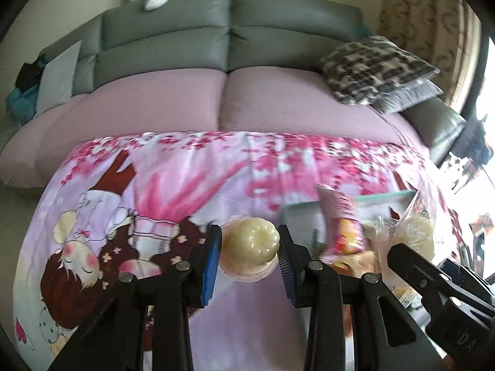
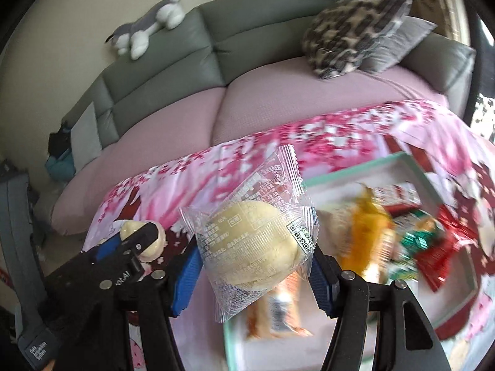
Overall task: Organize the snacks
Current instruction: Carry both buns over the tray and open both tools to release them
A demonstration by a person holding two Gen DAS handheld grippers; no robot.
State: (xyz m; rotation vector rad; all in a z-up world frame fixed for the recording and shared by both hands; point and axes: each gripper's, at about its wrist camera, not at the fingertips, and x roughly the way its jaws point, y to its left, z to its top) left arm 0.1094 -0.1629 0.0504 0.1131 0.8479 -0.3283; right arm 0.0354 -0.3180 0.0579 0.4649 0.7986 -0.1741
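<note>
My left gripper [image 1: 250, 233] is shut on a pale yellow jelly cup [image 1: 249, 249], its blue pads pressing both sides, held above the pink cartoon tablecloth [image 1: 161, 191]. My right gripper [image 2: 255, 256] is shut on a round bun in a clear printed wrapper [image 2: 253, 241], held up over the teal-rimmed box [image 2: 349, 173]. In the right wrist view the left gripper [image 2: 133, 241] with its jelly cup [image 2: 153, 249] is close by at the lower left. The left wrist view shows the right gripper [image 1: 427, 261] and the bun [image 1: 416, 235] at the right.
The teal-rimmed box [image 1: 383, 197] holds several packets: an orange one [image 2: 368, 222], a red one [image 2: 439, 256], a green one [image 2: 417, 238], a pink one [image 1: 343, 216]. Behind the table are a grey sofa [image 1: 229, 31] with pink seat covers, a leopard pillow [image 2: 349, 31] and a plush toy [image 2: 148, 27].
</note>
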